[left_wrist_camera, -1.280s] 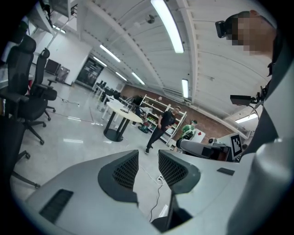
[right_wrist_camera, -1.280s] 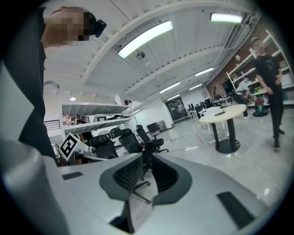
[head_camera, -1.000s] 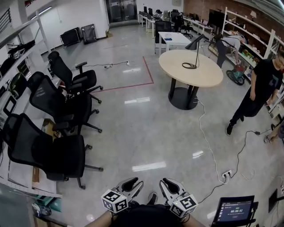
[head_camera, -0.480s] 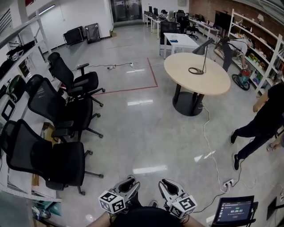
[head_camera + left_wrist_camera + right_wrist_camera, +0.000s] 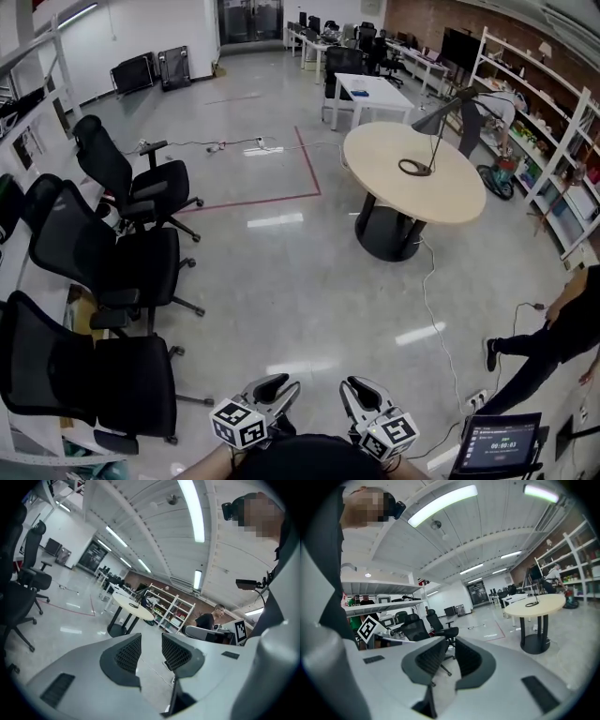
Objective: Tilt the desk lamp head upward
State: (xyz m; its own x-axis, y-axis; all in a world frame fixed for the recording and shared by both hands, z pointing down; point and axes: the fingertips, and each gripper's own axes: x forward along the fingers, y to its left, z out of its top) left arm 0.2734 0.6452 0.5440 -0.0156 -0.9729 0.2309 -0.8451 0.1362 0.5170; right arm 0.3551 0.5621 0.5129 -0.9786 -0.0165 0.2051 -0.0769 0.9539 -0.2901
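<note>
- Left gripper (image 5: 274, 389): held low, close to the body. Jaws released, a narrow gap between the pads, nothing in it; only floor shows through.
- Right gripper (image 5: 361, 392): just beside the left one. Jaws likewise parted and holding nothing.
- Tablet (image 5: 495, 442): near right, screen lit with a timer.
- Power strip (image 5: 476, 373): on the floor near the tablet. A white cable (image 5: 433, 300) trails from it across the floor toward the foot of the round table.
- Person (image 5: 553, 342): at the right edge, in dark clothes, mid-stride, near the cable.
- Office chairs (image 5: 103, 272): a black row lining the left edge.
- Floor (image 5: 300, 281): a wide bare stretch between the chairs and the table. A red tape line (image 5: 309, 164) marks a corner farther out.
- Round table (image 5: 412, 192): right of centre, well apart from both grippers.
- Desk lamp (image 5: 439, 127): stands on that table on a ring base. Its long head slants, right end higher.
- Shelving (image 5: 562, 159): along the right wall, holding small items too small to identify.
</note>
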